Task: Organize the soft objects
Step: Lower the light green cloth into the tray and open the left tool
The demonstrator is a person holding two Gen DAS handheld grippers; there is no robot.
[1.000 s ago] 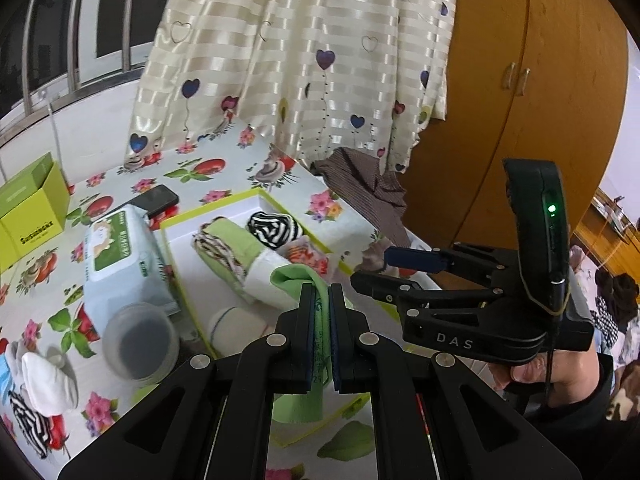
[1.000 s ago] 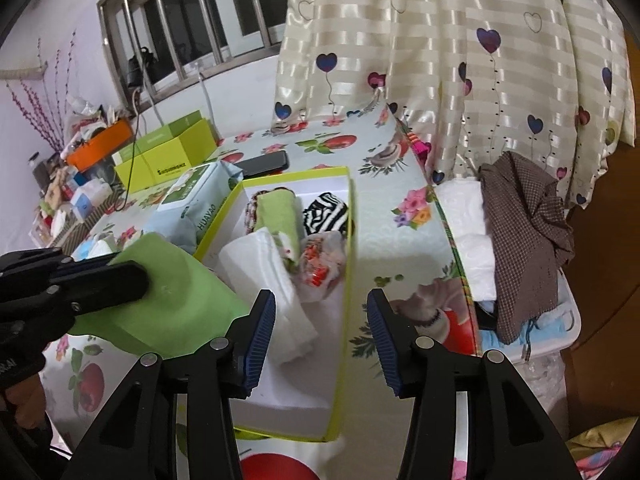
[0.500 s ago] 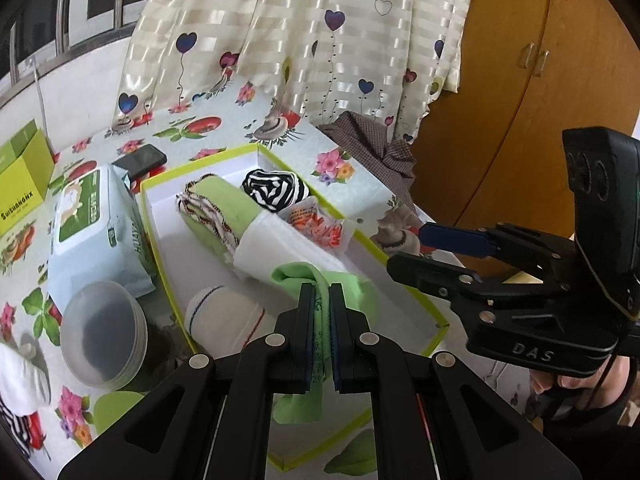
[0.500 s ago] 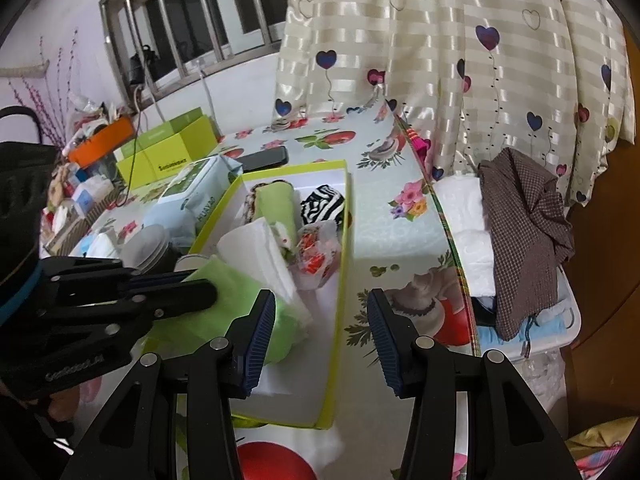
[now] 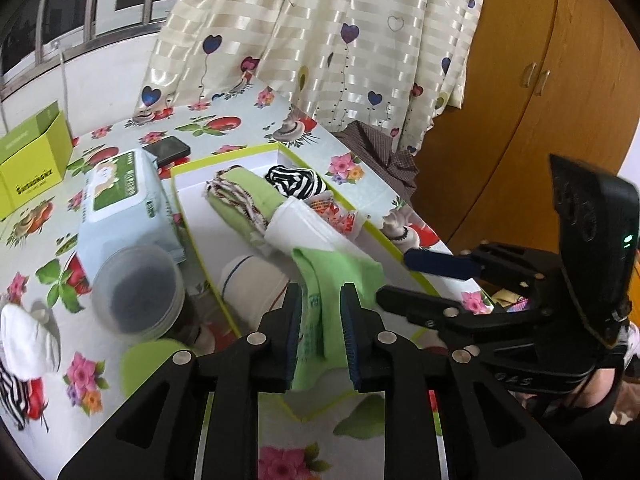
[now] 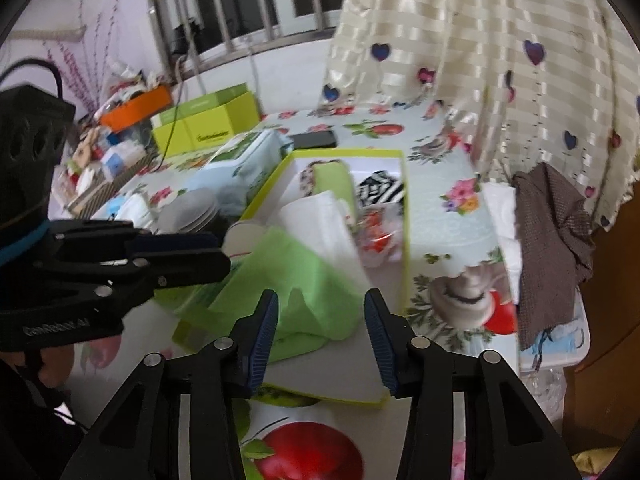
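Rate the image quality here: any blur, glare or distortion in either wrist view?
Left wrist: mostly sharp, strong fisheye bending, green cloth clear. Right wrist: motion blur smears the green cloth and box; window backlit, no heavy glare.

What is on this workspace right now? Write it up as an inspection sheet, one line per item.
Surface: flowered tablecloth over the table.
Job's things: green cloth lying in the yellow-rimmed box, beside a white roll, a green roll and a zebra-striped roll.
Clutter: wipes pack, lidded tub, phone, green carton.
Grippers: left gripper jaws opening, the green cloth between them, pads clear; right gripper jaws closing, over the cloth, not pressing.
Cables: one on the green carton.
Surroundings: heart-print curtain, wooden wardrobe, barred window.
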